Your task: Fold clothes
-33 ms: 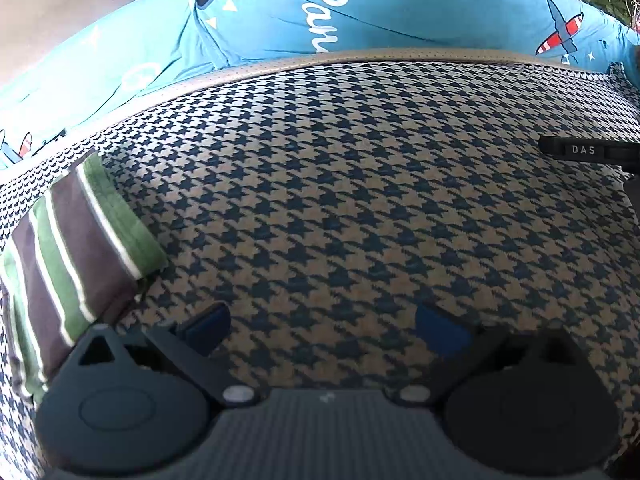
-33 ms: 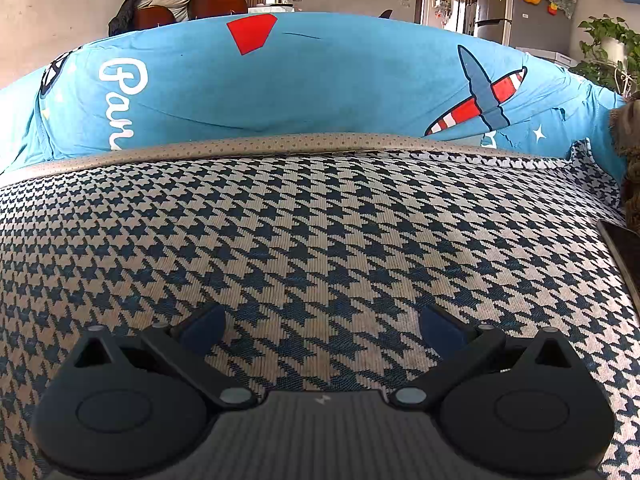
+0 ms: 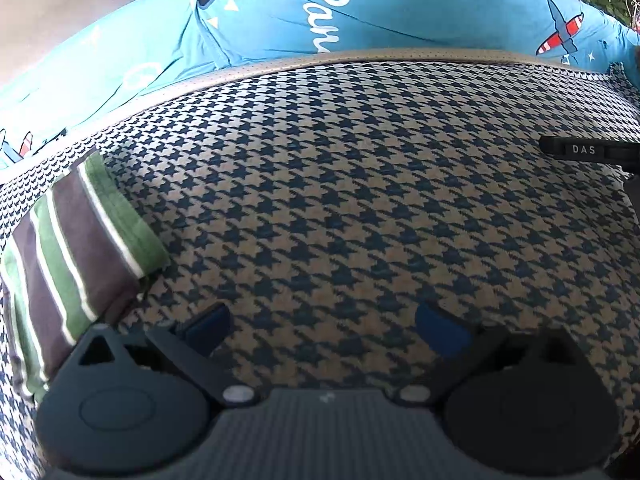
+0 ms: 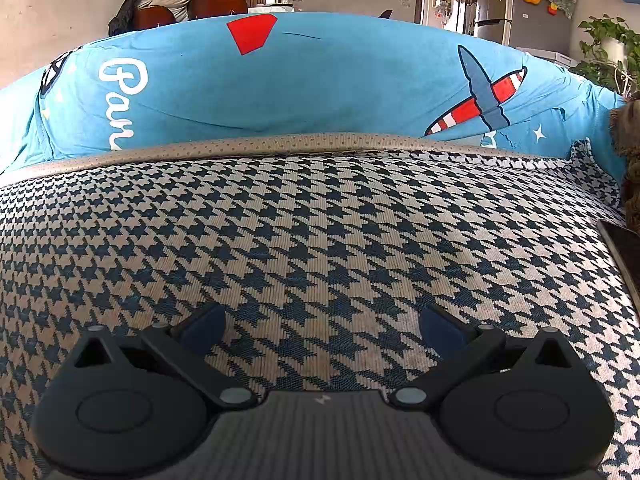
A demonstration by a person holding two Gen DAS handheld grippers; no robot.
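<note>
We hold the left hand-held gripper (image 3: 322, 330) and the right hand-held gripper (image 4: 322, 328) low over the houndstooth cushion (image 3: 340, 200), each with jaws spread wide and nothing between them. The folded striped garment (image 3: 76, 248) lies at the left, partly hidden behind the left hand-held gripper's body. A black bar (image 3: 588, 150) marked "DAS" is cut off at the right edge.

Right gripper (image 4: 322, 330) hovering low over the houndstooth cover (image 4: 320, 232), 2 blue-padded fingers (image 4: 202, 328) spread wide with nothing between them. Blue cartoon sheet (image 4: 320, 92) bunched up right behind the cover's tan edge, plane print and red patch showing. Potted plant (image 4: 608, 52) far right, fridge (image 4: 492, 4) way back.
</note>
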